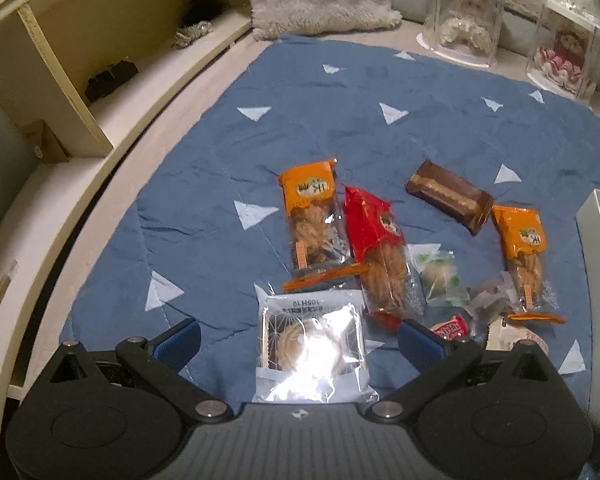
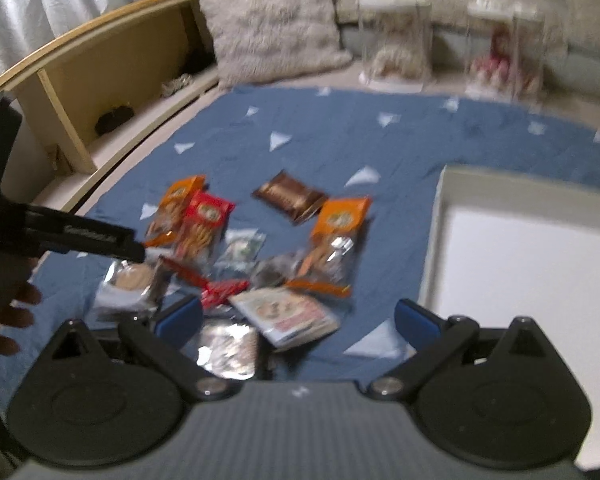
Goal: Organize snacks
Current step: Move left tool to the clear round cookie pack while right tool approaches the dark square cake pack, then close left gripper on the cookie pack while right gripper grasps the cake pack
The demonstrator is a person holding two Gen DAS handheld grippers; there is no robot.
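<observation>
A: What is seen at the left?
B: The left gripper (image 1: 298, 336) is spread wide over a silver pastry packet (image 1: 312, 350) on the blue cloth (image 1: 204, 184).
A: And rightward?
B: The right gripper (image 2: 298, 316) is likewise held wide, nothing gripped; a white box (image 2: 440, 216) is beside the snacks.

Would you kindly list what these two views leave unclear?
- White box: cut off by the frame edge in both views; contents unseen.
- Small wrappers: labels too small, left view.
- Foil packet: blurred, partly behind the right tool.
- Clear-packed pastry: glare hides print.
</observation>
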